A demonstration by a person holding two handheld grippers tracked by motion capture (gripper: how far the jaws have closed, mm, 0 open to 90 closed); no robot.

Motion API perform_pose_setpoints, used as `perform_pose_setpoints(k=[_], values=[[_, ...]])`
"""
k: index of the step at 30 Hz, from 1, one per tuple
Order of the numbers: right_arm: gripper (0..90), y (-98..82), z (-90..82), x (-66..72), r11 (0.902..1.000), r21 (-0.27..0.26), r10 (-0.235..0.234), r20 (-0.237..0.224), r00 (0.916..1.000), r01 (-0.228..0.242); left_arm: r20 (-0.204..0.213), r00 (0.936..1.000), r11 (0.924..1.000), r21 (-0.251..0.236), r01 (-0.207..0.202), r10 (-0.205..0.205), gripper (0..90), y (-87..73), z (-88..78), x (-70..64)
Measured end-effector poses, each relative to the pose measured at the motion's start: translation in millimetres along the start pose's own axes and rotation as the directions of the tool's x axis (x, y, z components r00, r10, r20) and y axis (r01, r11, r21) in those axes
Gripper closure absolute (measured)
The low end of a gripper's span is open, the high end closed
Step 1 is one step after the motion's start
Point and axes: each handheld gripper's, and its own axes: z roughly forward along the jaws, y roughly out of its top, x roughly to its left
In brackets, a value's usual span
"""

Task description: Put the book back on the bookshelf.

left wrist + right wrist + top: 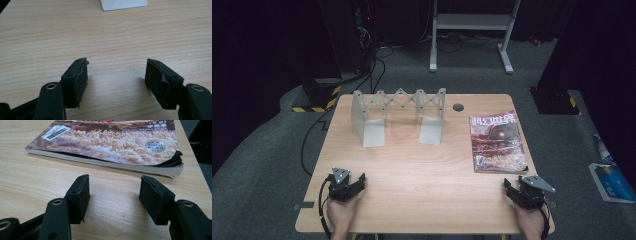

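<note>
Two grippers: both resting low at the near worktop [412, 170] edge, jaws spread, nothing between them.
Rack [398, 116]: standing empty at the far left.
Magazine [497, 142]: lying flat just ahead of the right gripper [113, 195].
Right gripper: looking best lined up to pinch the curling near corner.
Left gripper [116, 82]: waiting.

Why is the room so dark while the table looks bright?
High view: light falls on the pale wooden table, the surroundings stay black, and the grey metal folding rack casts soft shadows. Right gripper view: the glossy magazine is sharp, and the near black jaws look slightly soft.
</note>
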Motion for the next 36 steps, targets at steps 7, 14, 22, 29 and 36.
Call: perform_pose_setpoints(k=[7,14,22,29,36], values=[[41.1,0.4,-0.2,-0.6,1.0000,0.005,-0.003,-0.009,1.0000,0.003,0.007,1.0000,1.0000,-0.007,0.007,-0.007,34.8,0.1,0.4,1.7],[43.3,1.5,-1.8,-3.1,0.9999,0.017,0.004,-0.030,0.9995,-0.004,0.008,0.9999,0.9999,-0.009,0.008,-0.008,34.8,0.3,0.9,2.2],[44.9,2.2,-4.2,-6.9,0.9992,0.016,0.037,-0.036,0.9987,-0.036,0.009,0.9999,0.9999,-0.010,0.009,-0.009,34.8,0.3,1.0,2.4],[46.8,5.6,-8.3,-12.7,0.9980,0.003,0.064,-0.025,0.9976,-0.064,0.007,1.0000,0.9999,-0.010,0.005,-0.005,34.8,0.3,1.1,2.3],[48.2,10.9,-7.4,-18.6,0.9971,0.004,0.075,-0.005,0.9971,-0.075,0.004,1.0000,0.9999,-0.011,0.003,-0.003,34.8,0.3,1.3,2.0]])
